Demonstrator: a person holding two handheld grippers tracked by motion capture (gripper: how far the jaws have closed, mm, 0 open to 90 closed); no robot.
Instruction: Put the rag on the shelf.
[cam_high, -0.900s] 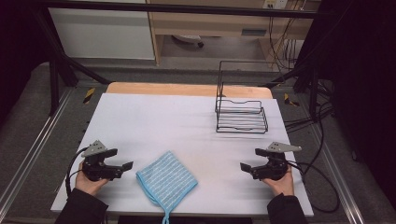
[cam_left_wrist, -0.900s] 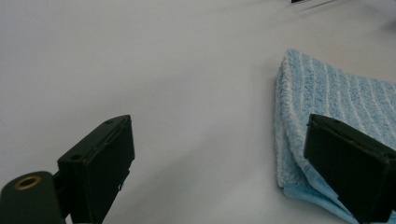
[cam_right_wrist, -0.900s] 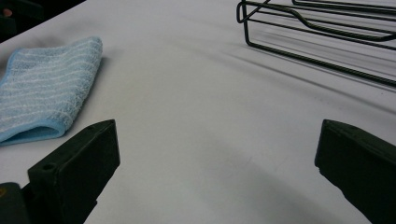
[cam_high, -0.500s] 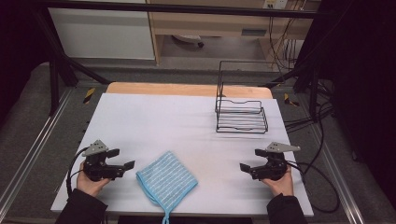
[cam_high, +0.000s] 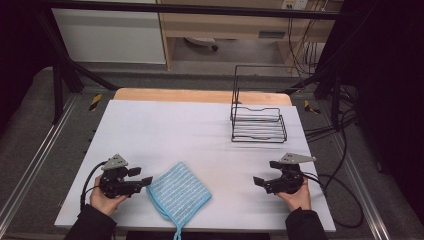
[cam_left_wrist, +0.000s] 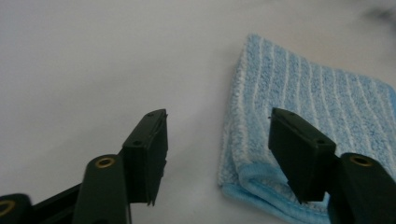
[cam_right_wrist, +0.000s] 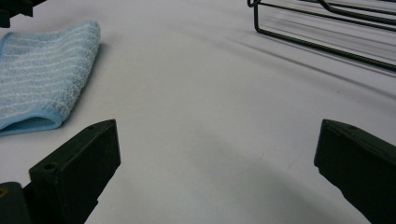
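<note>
A folded light-blue striped cloth (cam_high: 178, 192) lies near the front edge of the white table (cam_high: 165, 125), with a loop hanging over that edge. My left gripper (cam_high: 142, 176) is held low just left of the cloth, open, its jaws pointing at the cloth's left corner. In the left gripper view the left gripper (cam_left_wrist: 219, 154) straddles the folded edge of the cloth (cam_left_wrist: 303, 93) without pressing on it. My right gripper (cam_high: 265, 173) hovers at the front right, open wide and pointing left. In the right gripper view the right gripper (cam_right_wrist: 217, 154) has bare table between its jaws, and the cloth (cam_right_wrist: 42, 84) lies farther off.
A black wire rack (cam_high: 258, 125) stands at the back right of the table, and the rack (cam_right_wrist: 327, 28) also shows in the right gripper view. Cables trail off the table's right side. A wooden strip runs along the far edge.
My left gripper has crept a little to the right, toward the cloth. The right gripper and the cloth have stayed put.
</note>
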